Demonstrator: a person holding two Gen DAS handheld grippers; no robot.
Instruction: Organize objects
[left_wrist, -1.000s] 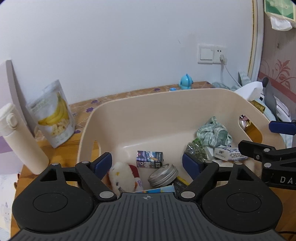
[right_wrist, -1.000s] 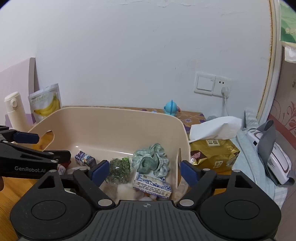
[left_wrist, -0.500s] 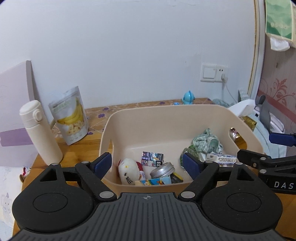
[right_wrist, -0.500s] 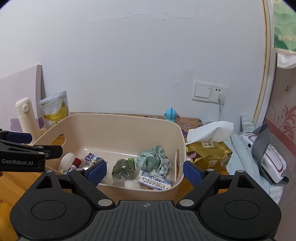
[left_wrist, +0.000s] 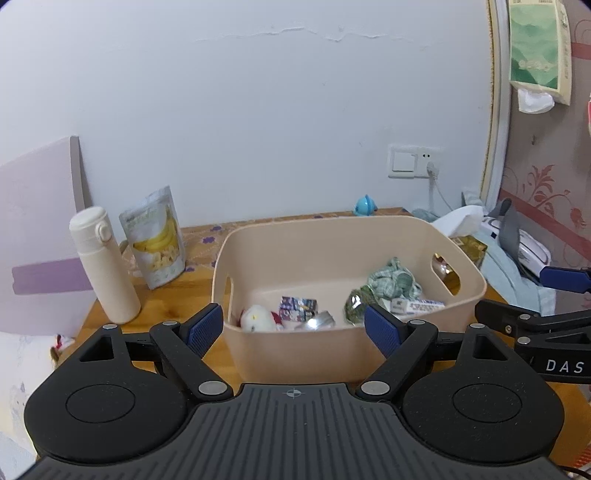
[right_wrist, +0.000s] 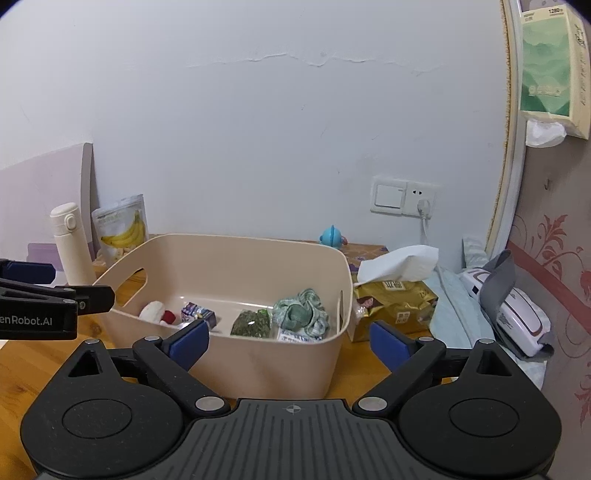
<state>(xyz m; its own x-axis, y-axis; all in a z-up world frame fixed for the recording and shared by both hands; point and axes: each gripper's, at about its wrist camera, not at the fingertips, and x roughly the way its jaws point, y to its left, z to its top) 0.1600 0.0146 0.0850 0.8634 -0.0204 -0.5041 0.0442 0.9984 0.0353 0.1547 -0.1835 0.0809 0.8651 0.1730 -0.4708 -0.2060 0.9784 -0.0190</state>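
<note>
Bin (left_wrist: 295, 354) sits on wooden table (left_wrist: 166, 306) against wall (left_wrist: 258, 110).

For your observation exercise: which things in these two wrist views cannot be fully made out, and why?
- Metal tin, left wrist view: the bin front wall hides its lower part.
- Small carton, right wrist view: print too small to read.
- Gold packet, right wrist view: the bin's side wall covers its left end.

Beige bin (left_wrist: 295, 354), small items inside
</note>
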